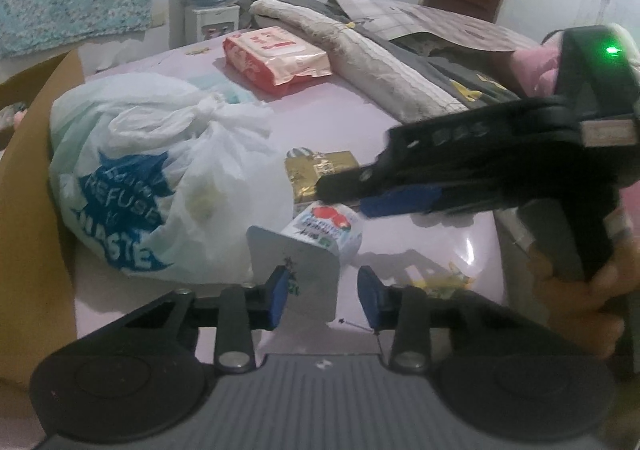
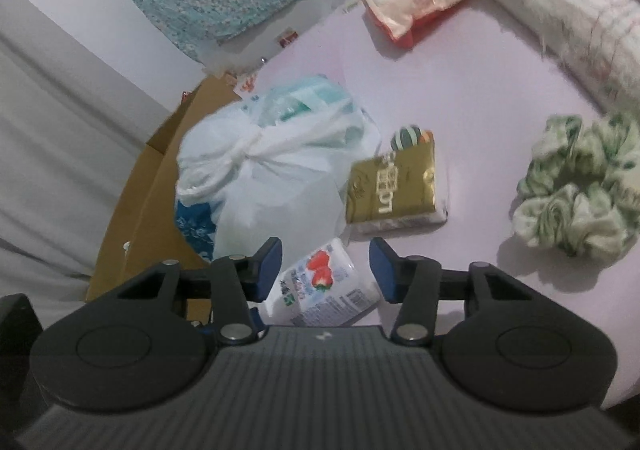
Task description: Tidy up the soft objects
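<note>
The strawberry tissue pack (image 2: 320, 286) lies low-centre in the right wrist view, between the pads of your right gripper (image 2: 326, 270), long axis slanting toward lower right; jaws open, not pressing. Your left gripper (image 1: 320, 292) has its left pad against the pack's silver end; its right pad stands clear. The gold pack (image 2: 394, 185) sits just beyond.

Left gripper (image 1: 323, 296) angled down, jaws narrowly apart; right gripper (image 2: 326, 270) likewise, gripped by a hand (image 1: 584, 290).
</note>
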`<state>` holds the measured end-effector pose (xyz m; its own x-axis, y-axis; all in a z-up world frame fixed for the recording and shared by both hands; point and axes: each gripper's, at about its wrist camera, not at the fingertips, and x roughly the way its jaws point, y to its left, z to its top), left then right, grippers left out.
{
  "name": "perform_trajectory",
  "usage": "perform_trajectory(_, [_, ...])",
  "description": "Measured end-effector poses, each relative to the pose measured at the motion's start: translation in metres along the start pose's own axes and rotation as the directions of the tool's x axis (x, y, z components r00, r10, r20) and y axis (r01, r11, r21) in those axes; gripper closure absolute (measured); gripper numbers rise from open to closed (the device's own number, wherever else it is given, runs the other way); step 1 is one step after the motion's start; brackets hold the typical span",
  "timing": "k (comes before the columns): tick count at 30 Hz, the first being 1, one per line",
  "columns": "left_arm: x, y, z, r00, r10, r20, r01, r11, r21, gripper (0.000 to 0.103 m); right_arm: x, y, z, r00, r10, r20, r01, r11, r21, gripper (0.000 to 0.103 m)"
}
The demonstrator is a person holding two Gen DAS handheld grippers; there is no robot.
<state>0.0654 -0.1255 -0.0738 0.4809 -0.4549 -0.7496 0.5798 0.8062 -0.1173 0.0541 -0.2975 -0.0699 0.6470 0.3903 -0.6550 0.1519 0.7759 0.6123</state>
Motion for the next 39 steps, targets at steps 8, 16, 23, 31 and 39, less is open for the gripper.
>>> perform_trajectory(8, [-0.010, -0.002, 0.001, 0.999, -0.006, 0.036, 0.006, 1.000, -0.004, 0.072, 0.005, -0.010, -0.004, 0.997, 0.071, -0.029, -0.068, 0.993, 0.099, 0.060])
perform_trajectory(16, [-0.034, -0.009, 0.001, 0.994, 0.024, 0.105, -0.027, 0.999, 0.030, 0.070, 0.018, -0.019, -0.013, 0.982, 0.173, -0.082, -0.152, 0.965, 0.214, 0.060])
perform_trajectory(23, [-0.026, -0.016, 0.008, 0.995, -0.011, 0.101, 0.004, 0.998, 0.069, 0.070, 0.009, -0.030, -0.011, 0.983, 0.179, -0.043, -0.162, 0.951, 0.264, 0.054])
perform_trajectory(31, [-0.016, -0.031, 0.020, 0.995, -0.042, 0.090, 0.029, 0.990, 0.141, 0.068, -0.001, -0.044, -0.014, 0.984, 0.179, -0.009, -0.167, 0.932, 0.323, 0.052])
perform_trajectory(39, [0.004, -0.033, 0.023, 0.997, -0.044, 0.064, 0.035, 0.989, 0.144, 0.065, -0.016, -0.059, -0.019, 0.975, 0.214, 0.054, -0.219, 0.902, 0.372, 0.046])
